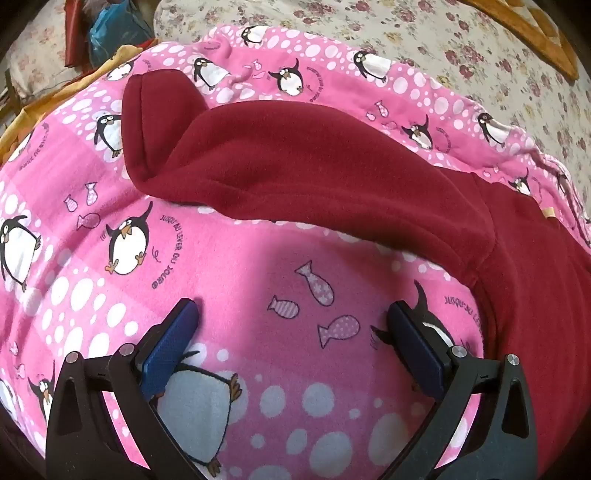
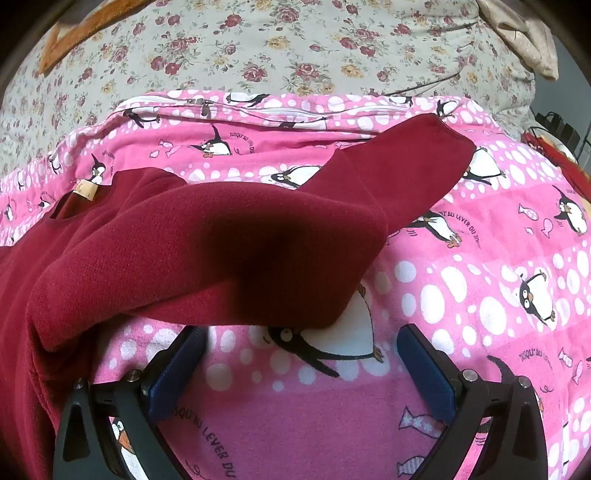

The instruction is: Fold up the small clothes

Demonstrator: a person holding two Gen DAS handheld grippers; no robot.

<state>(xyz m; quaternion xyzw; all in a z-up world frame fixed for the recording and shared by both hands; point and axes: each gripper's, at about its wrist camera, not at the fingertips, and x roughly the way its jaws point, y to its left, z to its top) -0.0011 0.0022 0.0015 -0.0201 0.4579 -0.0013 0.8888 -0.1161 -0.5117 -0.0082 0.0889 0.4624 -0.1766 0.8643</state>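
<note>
A dark red fleece top [image 1: 332,162] lies on a pink penguin-print blanket [image 1: 280,266]. In the left wrist view its one sleeve stretches left, cuff [image 1: 147,122] at upper left, body at right. My left gripper [image 1: 291,314] is open and empty, over bare blanket just below that sleeve. In the right wrist view the top [image 2: 192,243] lies with its other sleeve reaching up right, cuff [image 2: 436,147]; the neck label [image 2: 85,191] shows at left. My right gripper [image 2: 301,338] is open and empty, fingertips at the sleeve's near edge.
The pink blanket [image 2: 480,295] lies on a floral bedspread [image 2: 258,48]. An orange cloth [image 1: 44,107] and a blue bag [image 1: 118,33] sit at the far left. A beige cloth [image 2: 524,33] lies at the far right, with cables [image 2: 554,125] beyond the bed edge.
</note>
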